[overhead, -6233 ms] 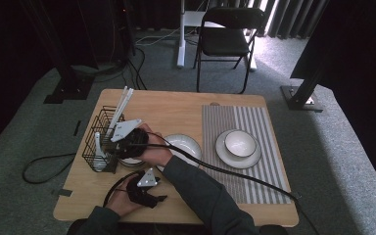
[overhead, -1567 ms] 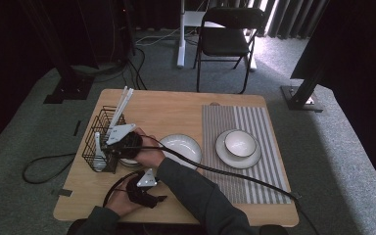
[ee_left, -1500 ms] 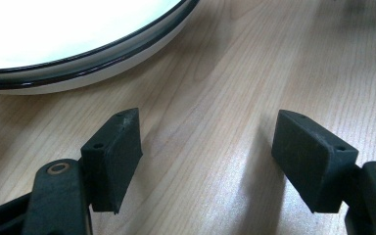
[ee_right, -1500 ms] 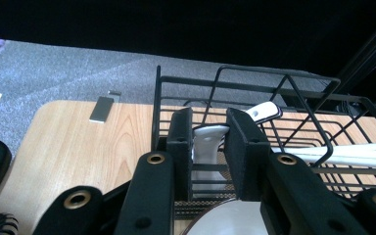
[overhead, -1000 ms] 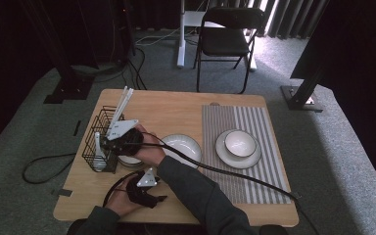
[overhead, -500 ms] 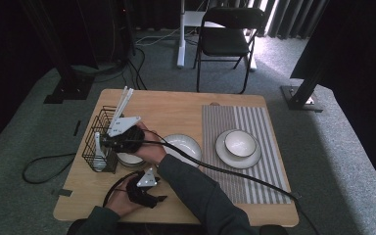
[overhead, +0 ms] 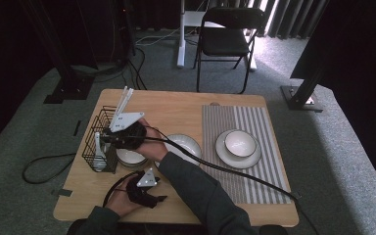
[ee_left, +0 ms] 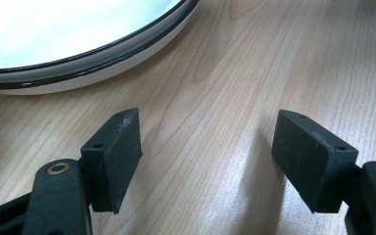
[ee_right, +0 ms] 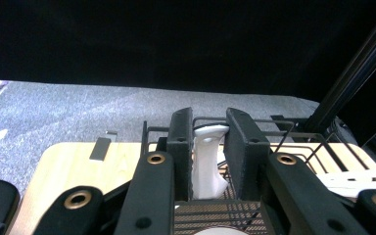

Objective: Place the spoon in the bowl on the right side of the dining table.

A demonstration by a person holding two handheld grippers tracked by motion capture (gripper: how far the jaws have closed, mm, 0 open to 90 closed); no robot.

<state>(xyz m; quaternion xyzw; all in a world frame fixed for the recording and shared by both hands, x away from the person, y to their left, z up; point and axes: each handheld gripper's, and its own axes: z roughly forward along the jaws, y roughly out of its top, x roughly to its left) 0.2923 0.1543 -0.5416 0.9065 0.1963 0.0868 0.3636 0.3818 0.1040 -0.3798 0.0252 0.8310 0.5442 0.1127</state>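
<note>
The right gripper [ee_right: 208, 147] grasps a white spoon [ee_right: 207, 166] over the wire basket [overhead: 94, 128], left of frame; the left gripper [ee_left: 208, 156] sits released on the table [ee_left: 215, 73], lower middle.

Wire basket [overhead: 99, 142] at the tabletop's [overhead: 176, 105] left edge, with an upright spoon-like piece [overhead: 98, 152] in its near end and flat sticks [overhead: 123, 99] leaning out of its far end. Just right of the basket, a small bowl [overhead: 129, 157]; right of that, a plate [overhead: 185, 145] near the middle. Farther right, a striped mat [overhead: 245, 147] bearing a saucer [overhead: 238, 152] with a bowl [overhead: 239, 143] on it. Right tool [ee_right: 208, 147] over the basket's right side, reaching leftward, the spoon-like piece [ee_right: 207, 161] between its jaws. Left tool [overhead: 147, 188] near the front edge, in front of the small bowl. Behind the tabletop, a folding chair [overhead: 225, 36] on the floor.
</note>
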